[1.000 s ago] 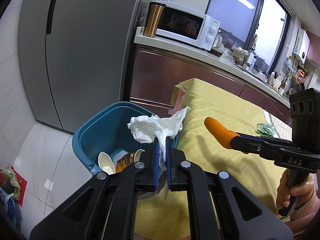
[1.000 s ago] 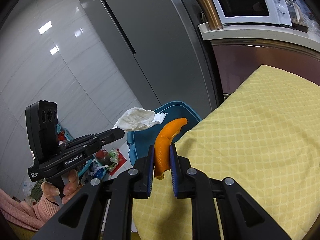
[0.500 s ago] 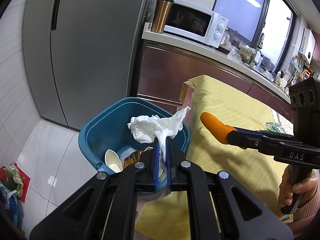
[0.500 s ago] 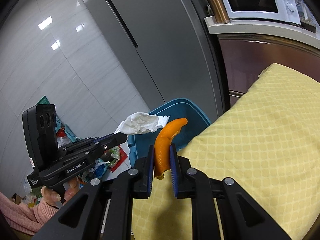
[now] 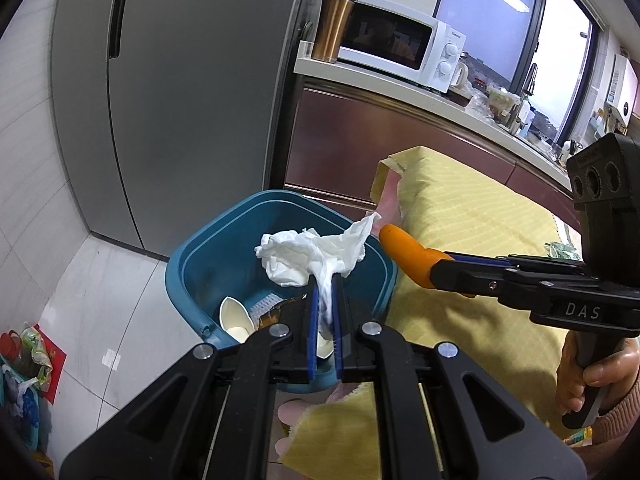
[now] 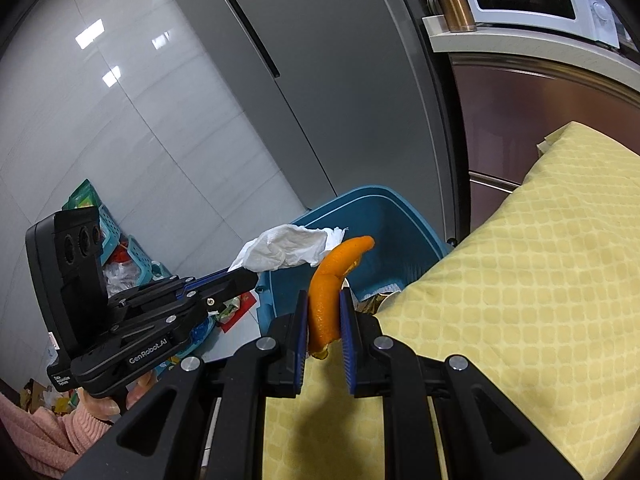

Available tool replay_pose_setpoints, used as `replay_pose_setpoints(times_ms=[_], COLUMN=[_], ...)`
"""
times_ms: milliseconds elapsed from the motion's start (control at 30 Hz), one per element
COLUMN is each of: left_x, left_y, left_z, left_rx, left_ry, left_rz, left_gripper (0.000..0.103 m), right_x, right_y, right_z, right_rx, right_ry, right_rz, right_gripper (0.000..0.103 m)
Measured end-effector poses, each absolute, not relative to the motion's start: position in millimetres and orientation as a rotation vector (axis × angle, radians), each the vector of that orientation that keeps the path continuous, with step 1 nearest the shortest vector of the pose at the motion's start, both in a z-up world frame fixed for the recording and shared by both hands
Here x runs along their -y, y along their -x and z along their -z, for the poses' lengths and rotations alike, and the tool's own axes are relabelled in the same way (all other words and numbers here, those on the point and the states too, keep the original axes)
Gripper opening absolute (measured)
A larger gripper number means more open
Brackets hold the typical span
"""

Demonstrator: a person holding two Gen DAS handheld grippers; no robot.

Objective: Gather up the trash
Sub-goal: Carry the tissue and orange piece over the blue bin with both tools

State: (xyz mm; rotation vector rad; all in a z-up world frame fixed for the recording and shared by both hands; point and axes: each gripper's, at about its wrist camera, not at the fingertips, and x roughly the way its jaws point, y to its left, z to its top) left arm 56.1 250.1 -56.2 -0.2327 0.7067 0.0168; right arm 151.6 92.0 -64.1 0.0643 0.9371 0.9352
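My left gripper point(image 5: 325, 292) is shut on a crumpled white tissue point(image 5: 308, 256), which hangs over the blue bin point(image 5: 192, 264) on the floor. The bin holds pale cups and a brown wrapper. My right gripper point(image 6: 325, 300) is shut on a curved orange peel point(image 6: 332, 280); it reaches in from the right in the left wrist view, the orange peel point(image 5: 408, 252) tip at the bin's right rim. In the right wrist view the tissue point(image 6: 288, 250) and left gripper point(image 6: 244, 278) sit left of the peel, the blue bin point(image 6: 404, 248) behind them.
A table with a yellow cloth point(image 5: 472, 232) abuts the bin's right side. Behind stand a grey fridge point(image 5: 180, 80) and a counter with a microwave point(image 5: 400, 44) and copper tumbler point(image 5: 334, 26). Bags and baskets of clutter point(image 6: 120, 248) lie on the tiled floor at the left.
Both grippers have advanced toward the bin with their loads; the bin looms larger, the tissue now hangs over its opening and the peel's tip has reached its right rim.
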Motion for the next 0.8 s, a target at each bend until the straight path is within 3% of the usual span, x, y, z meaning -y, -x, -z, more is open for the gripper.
replay_pose_setpoints(times_ms=[800], left_x=[-265], left_y=[-75], left_z=[83], left_rx=[-0.769], left_ry=[0.253], left_rz=[-0.049], left_gripper=[0.006], right_x=[-133], right_y=[-171], right_z=[85], right_rx=[-1.016], right_ry=[0.019], right_rz=[-0.939], right_gripper=[0.014])
